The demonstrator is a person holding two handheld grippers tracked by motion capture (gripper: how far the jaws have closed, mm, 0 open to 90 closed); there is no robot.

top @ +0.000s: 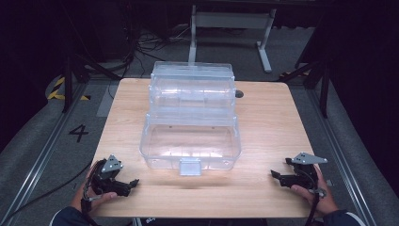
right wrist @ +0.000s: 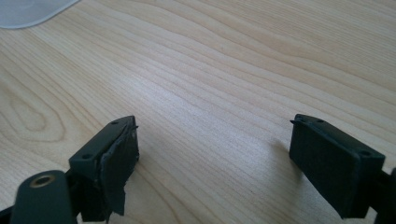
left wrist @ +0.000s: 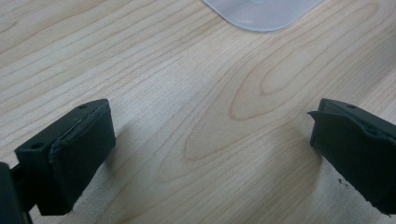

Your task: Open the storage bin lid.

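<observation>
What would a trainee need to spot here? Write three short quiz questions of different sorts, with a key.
1. True or false: the clear plastic tiered storage box stands on the light wooden table, between the left tongs and the right tongs.
2. Multiple choice: the right tongs are (A) clamped on the box, (B) open over bare wood, (C) holding a lid.
3. Fill in: the small latch tab sits on the box's ___ side, facing the person.

Key
1. True.
2. B; in the right gripper view the jaws stand apart with only wood between them.
3. Near (front).
</observation>
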